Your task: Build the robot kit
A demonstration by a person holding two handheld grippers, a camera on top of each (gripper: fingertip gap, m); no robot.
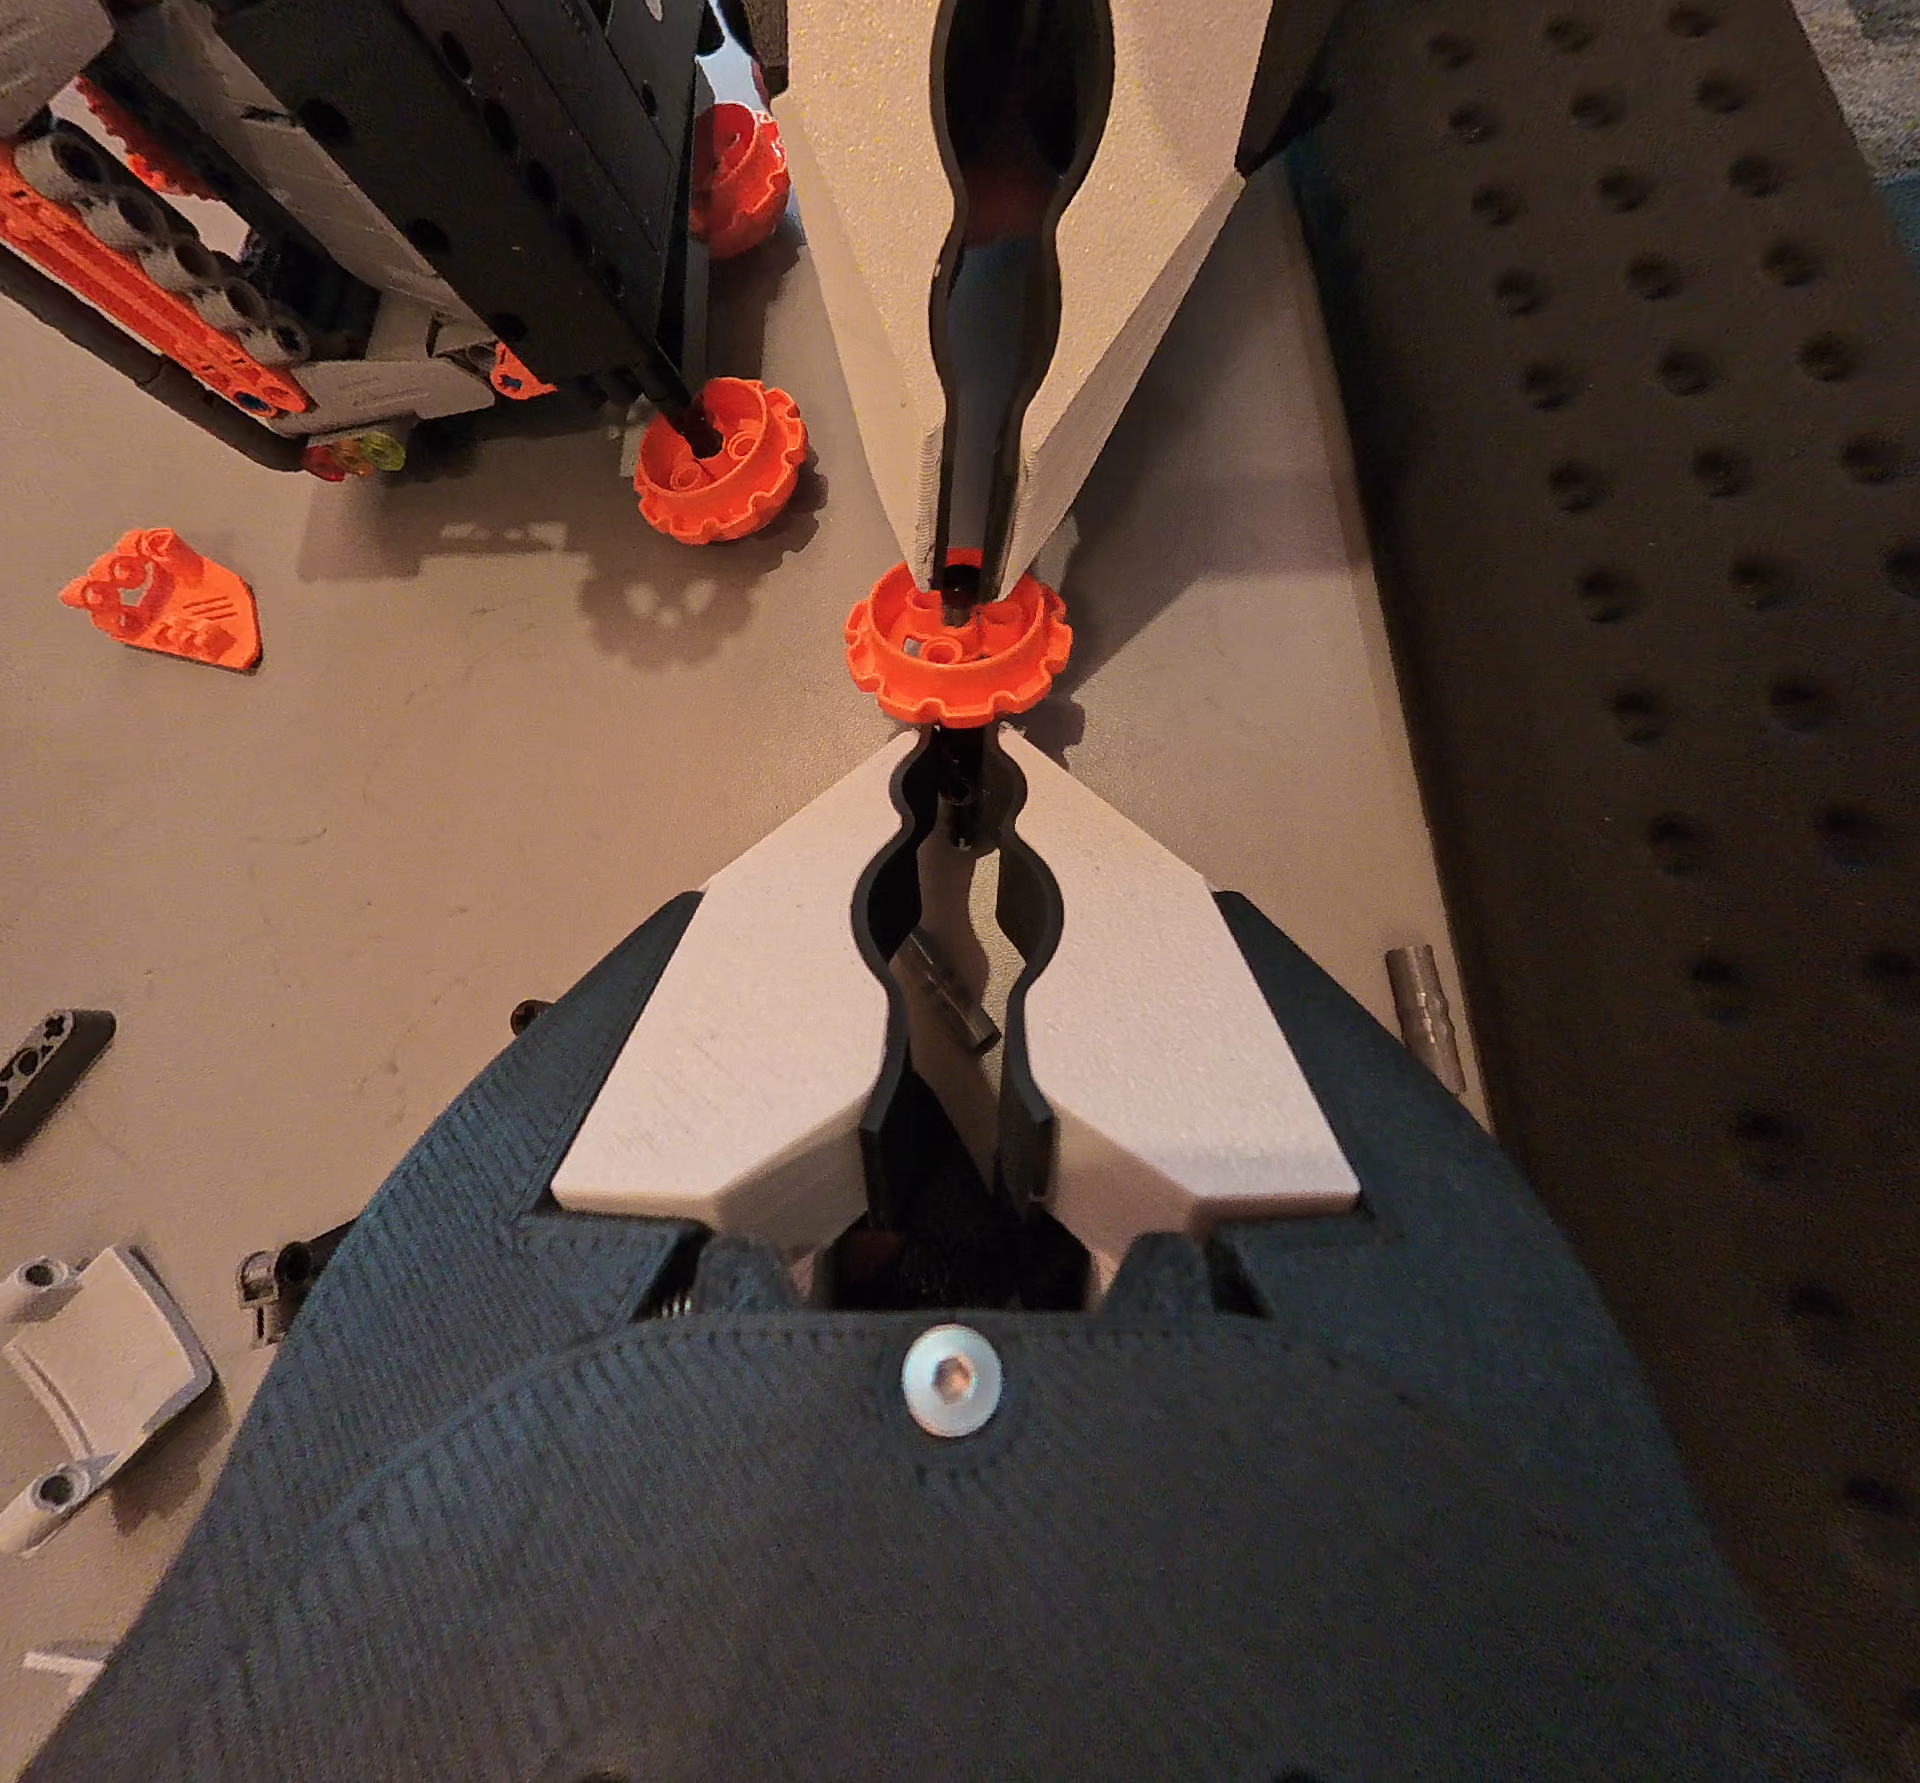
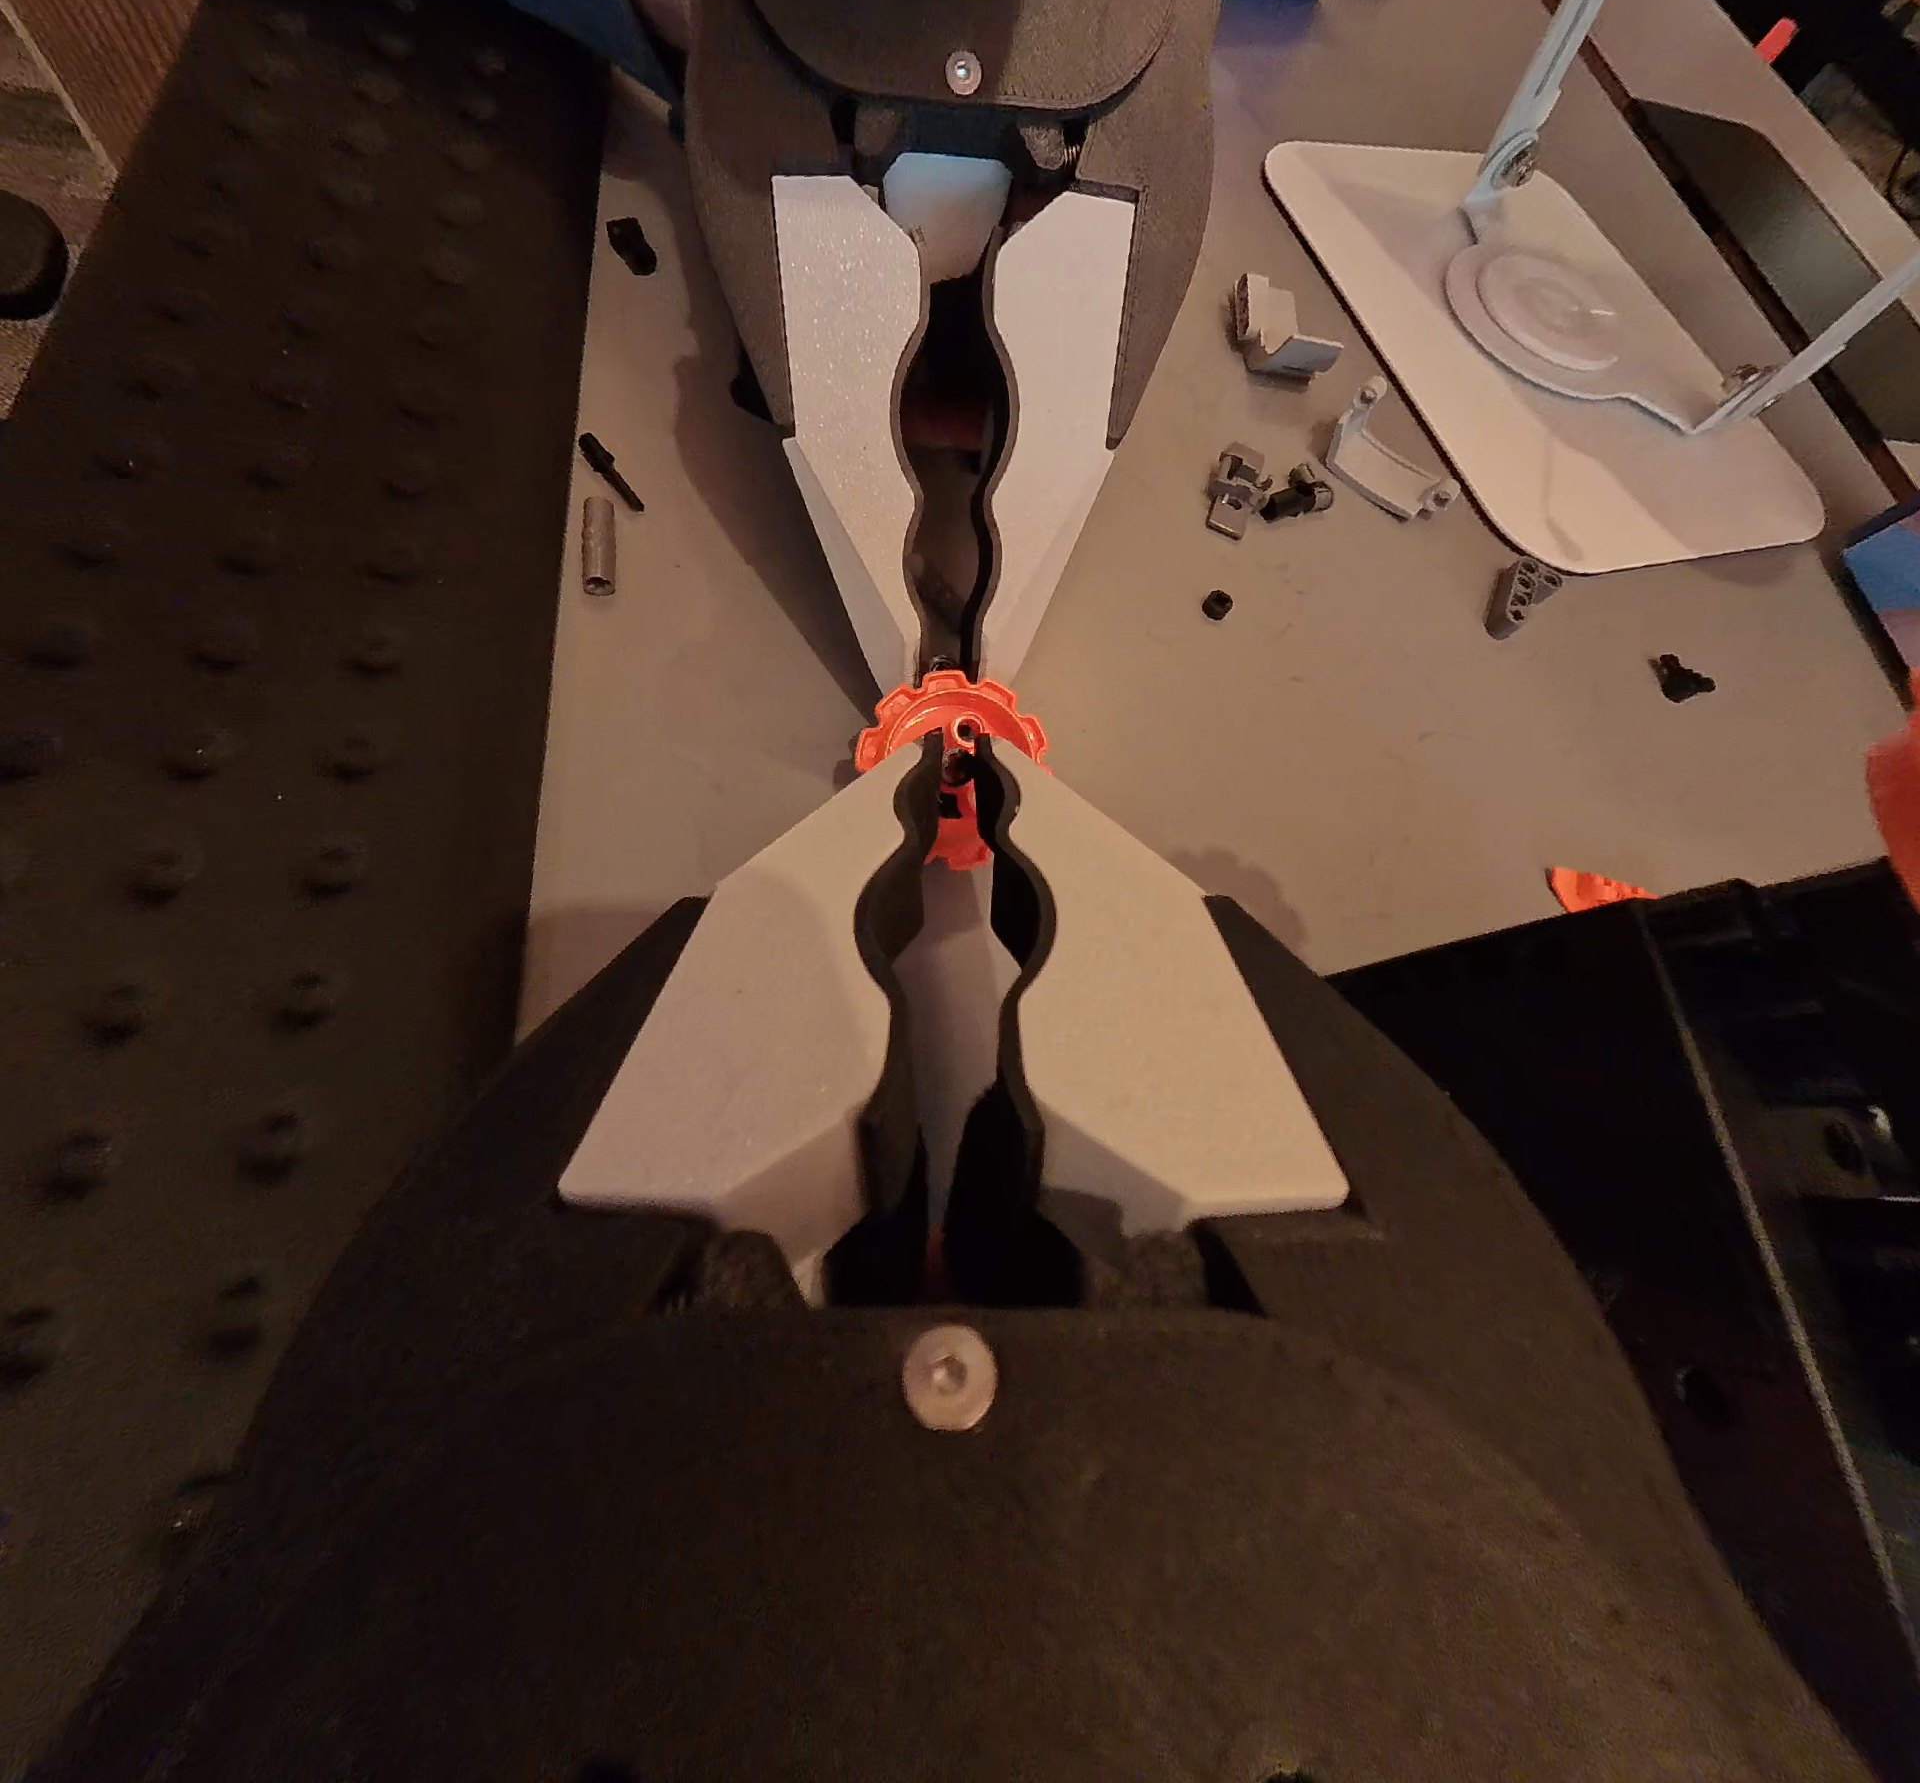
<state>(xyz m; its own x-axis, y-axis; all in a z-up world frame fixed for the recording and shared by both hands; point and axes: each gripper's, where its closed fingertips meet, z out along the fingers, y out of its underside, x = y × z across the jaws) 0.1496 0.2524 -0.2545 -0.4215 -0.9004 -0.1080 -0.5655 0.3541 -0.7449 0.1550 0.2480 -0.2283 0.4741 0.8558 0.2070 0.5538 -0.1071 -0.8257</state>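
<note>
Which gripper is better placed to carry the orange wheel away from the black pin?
Right, probably. The right gripper has its jaws shut on the orange wheel itself, while the left gripper pinches only the black pin sticking out of the wheel's underside.

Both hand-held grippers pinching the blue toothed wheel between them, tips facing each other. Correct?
Not quite: the toothed wheel is orange, not blue, as the left wrist view shows. The rest holds: the left hand-held gripper and right hand-held gripper meet at it tip to tip.
</note>
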